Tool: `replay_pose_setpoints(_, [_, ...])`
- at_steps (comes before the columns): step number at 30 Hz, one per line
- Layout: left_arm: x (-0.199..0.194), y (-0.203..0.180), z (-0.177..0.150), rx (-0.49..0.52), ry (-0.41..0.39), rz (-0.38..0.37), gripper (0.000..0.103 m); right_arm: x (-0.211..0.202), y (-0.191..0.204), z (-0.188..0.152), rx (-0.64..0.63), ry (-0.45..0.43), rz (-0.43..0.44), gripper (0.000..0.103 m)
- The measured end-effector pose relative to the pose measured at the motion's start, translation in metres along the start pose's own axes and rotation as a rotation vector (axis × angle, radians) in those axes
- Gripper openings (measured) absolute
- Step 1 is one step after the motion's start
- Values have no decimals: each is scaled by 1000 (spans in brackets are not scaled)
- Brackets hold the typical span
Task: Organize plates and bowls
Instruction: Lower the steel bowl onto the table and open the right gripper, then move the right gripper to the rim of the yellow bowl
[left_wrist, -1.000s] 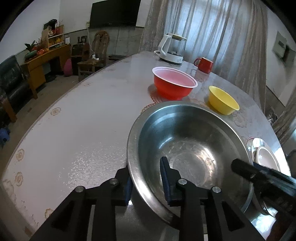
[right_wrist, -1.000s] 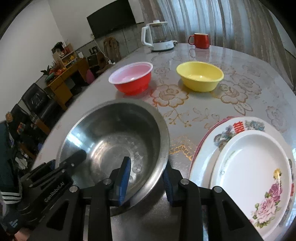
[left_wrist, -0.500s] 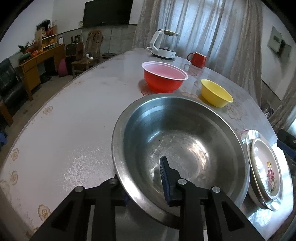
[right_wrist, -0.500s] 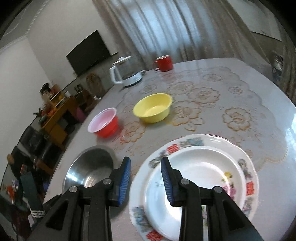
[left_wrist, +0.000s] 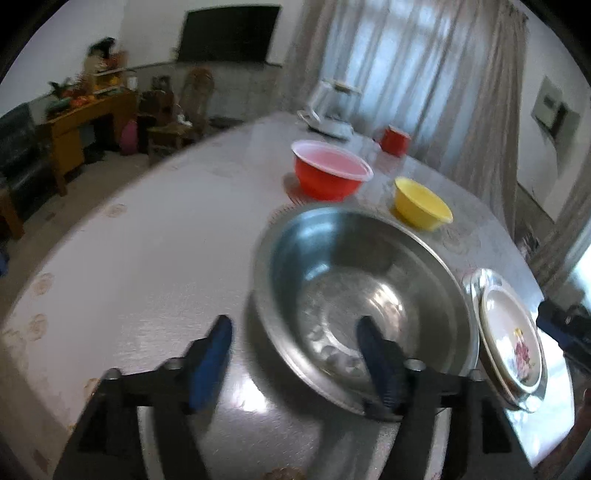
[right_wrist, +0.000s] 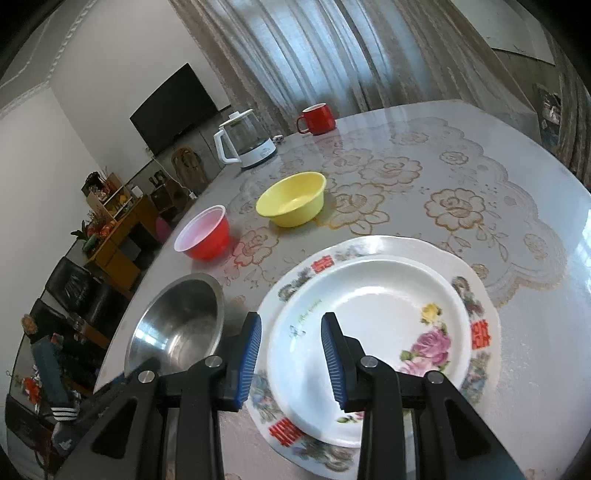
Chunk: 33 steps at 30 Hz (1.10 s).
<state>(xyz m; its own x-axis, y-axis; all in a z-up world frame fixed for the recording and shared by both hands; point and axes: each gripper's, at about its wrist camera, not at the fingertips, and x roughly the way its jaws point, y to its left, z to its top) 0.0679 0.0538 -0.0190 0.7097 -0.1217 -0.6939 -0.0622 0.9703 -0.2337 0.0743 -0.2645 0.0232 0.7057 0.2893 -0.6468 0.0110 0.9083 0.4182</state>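
The left gripper (left_wrist: 291, 354) has just been opening; its fingers (left_wrist: 212, 354) now straddle the steel bowl's (left_wrist: 354, 295) near rim without pressing it, so the bowl rests free on the worktop (left_wrist: 147, 258). The right gripper (right_wrist: 291, 354) hovers part-open and empty over the stacked plates (right_wrist: 373, 314), probably lining up its next grasp. The red bowl (right_wrist: 203, 238) and yellow bowl (right_wrist: 291, 199) wait at eleven o'clock.

Steel bowl (left_wrist: 364, 291) beside stacked plates (right_wrist: 373, 325) — seemingly touching
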Motion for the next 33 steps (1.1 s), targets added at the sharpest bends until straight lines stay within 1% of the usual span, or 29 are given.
replay_pose_setpoints(3, [-18, 4, 1, -14, -42, -14, 75, -6, -8, 4, 11, -10, -2, 33])
replay_pose_setpoints(5, [-30, 7, -1, 2, -83, -7, 83, -9, -14, 7, 17, -21, -1, 33])
replay_pose_setpoints(8, [-41, 10, -4, 38, -127, 20, 85, -14, -21, 14, 33, -43, -4, 33])
replay_pose_setpoints(12, [-48, 11, 3, 41, -130, 4, 85, -10, -25, 22, 19, -29, -16, 33])
replay_pose_setpoints(16, [-59, 10, 13, 19, -157, -20, 94, -3, -23, 26, 0, -12, -22, 33])
replay_pose_setpoints(17, [-60, 9, 16, 13, -161, -32, 94, -1, -22, 27, -3, -7, -21, 33])
replay_pose_setpoints(21, [-58, 1, 30, 6, -142, -70, 95, 11, -18, 33, -30, 30, -28, 33])
replay_pose_setpoints(22, [-56, -1, 33, 8, -139, -70, 95, 15, -16, 35, -39, 39, -26, 33])
replay_pose_setpoints(28, [-40, -24, 55, 31, -87, -61, 97, 27, -14, 51, -79, 69, -59, 33])
replay_pose_setpoints(33, [-21, -47, 67, 76, -35, -17, 97, 38, -14, 64, -99, 81, -77, 34])
